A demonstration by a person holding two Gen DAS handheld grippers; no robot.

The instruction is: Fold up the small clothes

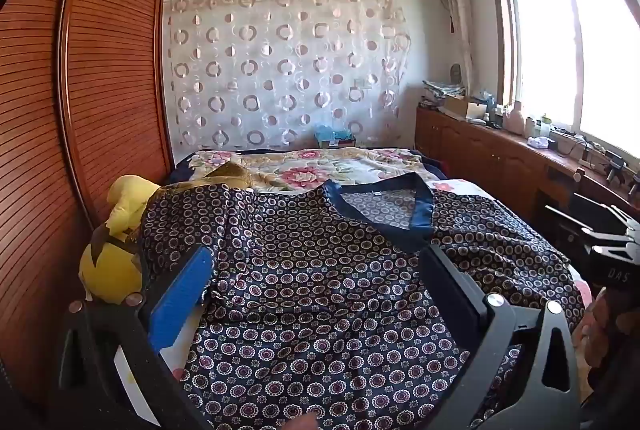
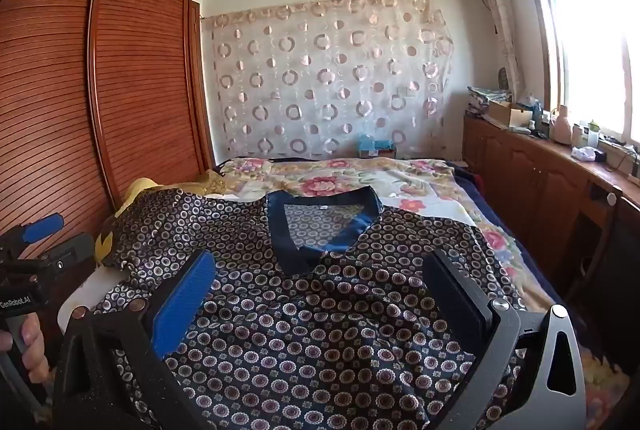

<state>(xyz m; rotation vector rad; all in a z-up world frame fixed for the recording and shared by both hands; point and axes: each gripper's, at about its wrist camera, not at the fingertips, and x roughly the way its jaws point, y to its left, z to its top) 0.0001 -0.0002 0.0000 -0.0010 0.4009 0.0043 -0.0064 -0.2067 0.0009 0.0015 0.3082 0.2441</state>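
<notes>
Spreading shirt (image 1: 320,290): one dark circle-print garment, flat on the bed, navy V-collar (image 1: 380,205) toward 12 o'clock.
Left gripper (image 1: 316,270): fingers wide apart above the shirt, holding nothing.
Right gripper (image 2: 320,270): fingers wide apart above the shirt, holding nothing.
Obstruction: one yellow plush toy (image 1: 116,238) at 9 o'clock, under the left sleeve.
Bed (image 2: 400,181): floral cover beyond the collar.
Container: one open box (image 2: 510,111) at 2 o'clock; contents unclear.
Wardrobe (image 2: 120,69): one, at 10 o'clock.
</notes>
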